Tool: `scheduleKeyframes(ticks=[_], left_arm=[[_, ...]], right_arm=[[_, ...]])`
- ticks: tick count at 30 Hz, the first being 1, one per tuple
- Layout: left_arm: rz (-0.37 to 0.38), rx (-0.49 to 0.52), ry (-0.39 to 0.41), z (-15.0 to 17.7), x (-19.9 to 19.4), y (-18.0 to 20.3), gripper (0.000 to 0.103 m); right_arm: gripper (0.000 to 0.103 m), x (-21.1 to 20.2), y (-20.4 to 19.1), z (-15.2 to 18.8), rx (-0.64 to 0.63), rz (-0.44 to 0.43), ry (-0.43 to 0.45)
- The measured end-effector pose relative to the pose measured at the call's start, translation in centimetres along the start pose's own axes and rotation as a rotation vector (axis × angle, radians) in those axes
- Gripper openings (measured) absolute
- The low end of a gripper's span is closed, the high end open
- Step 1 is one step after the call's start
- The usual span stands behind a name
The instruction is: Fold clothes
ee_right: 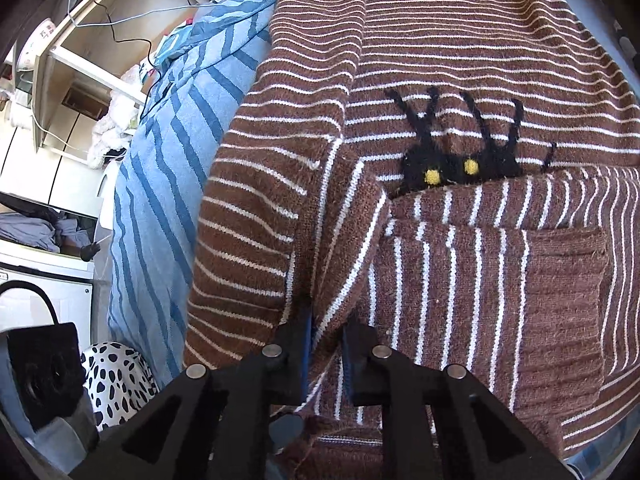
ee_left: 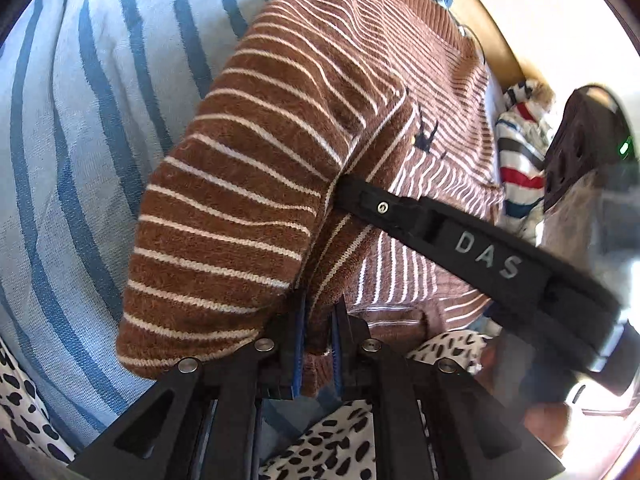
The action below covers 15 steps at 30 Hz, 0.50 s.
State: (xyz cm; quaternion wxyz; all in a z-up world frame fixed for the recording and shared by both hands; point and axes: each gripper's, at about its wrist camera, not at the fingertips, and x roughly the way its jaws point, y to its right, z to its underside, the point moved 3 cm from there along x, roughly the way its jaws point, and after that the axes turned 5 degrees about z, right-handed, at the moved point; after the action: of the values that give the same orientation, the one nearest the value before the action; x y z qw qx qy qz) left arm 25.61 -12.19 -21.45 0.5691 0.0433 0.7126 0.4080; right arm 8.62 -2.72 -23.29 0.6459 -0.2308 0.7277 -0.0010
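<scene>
Left wrist view: we see our left hand-held gripper (ee_left: pixel 318 344) clenched on the brown striped sweater (ee_left: pixel 248 184), lying on the blue striped bedspread (ee_left: pixel 80 120). Right hand-held gripper (ee_right: pixel 326 356) also pinches it. Sleeves folded in; body fold remains, we judge. Only the right view shows the black cat motif (ee_right: pixel 460 160) clearly.

From my feed I see a bed covered with a pale blue blanket (ee_right: pixel 160 184) crossed by darker blue stripes, lit by strong daylight, with a black-and-white spotted cloth (ee_right: pixel 116 384) at its near edge. Beyond the bed stands a white desk frame (ee_right: pixel 80 60) with dark cables (ee_right: pixel 132 40) trailing over it, beside white cabinets (ee_right: pixel 36 160). In the left view a wooden board (ee_left: pixel 492 36) borders the far side.
</scene>
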Motion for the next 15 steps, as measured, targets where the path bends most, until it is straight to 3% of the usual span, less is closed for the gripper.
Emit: scheduleKeyframes(ticks=[4, 7, 8, 11, 12, 14, 15], left_arm=[[0.021, -0.026, -0.012, 0.1, -2.7, -0.8, 0.014], [-0.013, -0.007, 0.038, 0.2, -5.1, -0.9, 0.015], [-0.029, -0.015, 0.063, 0.0, -5.7, -1.3, 0.019], [-0.09, -0.06, 0.143, -0.9, -7.1, -3.0, 0.056], [-0.1, -0.074, 0.144, -0.9, -6.9, -3.5, 0.057], [-0.105, -0.096, 0.129, -0.7, -6.4, -4.4, 0.057], [-0.101, -0.102, 0.117, -0.5, -6.1, -4.7, 0.057]], right_arm=[[0.018, 0.0, 0.0, 0.1, -0.004, 0.007, 0.002], [0.019, -0.3, 0.2, 0.0, 0.012, 0.004, 0.007], [0.019, -0.4, 0.2, 0.0, 0.014, 0.005, 0.011], [0.021, -1.0, 0.1, 0.0, 0.02, 0.01, 0.02], [0.025, -1.3, 0.2, 0.3, 0.022, 0.016, 0.017], [0.053, -1.9, 0.2, 0.9, 0.027, 0.024, 0.01], [0.056, -2.0, 0.1, 1.6, 0.03, 0.007, -0.004]])
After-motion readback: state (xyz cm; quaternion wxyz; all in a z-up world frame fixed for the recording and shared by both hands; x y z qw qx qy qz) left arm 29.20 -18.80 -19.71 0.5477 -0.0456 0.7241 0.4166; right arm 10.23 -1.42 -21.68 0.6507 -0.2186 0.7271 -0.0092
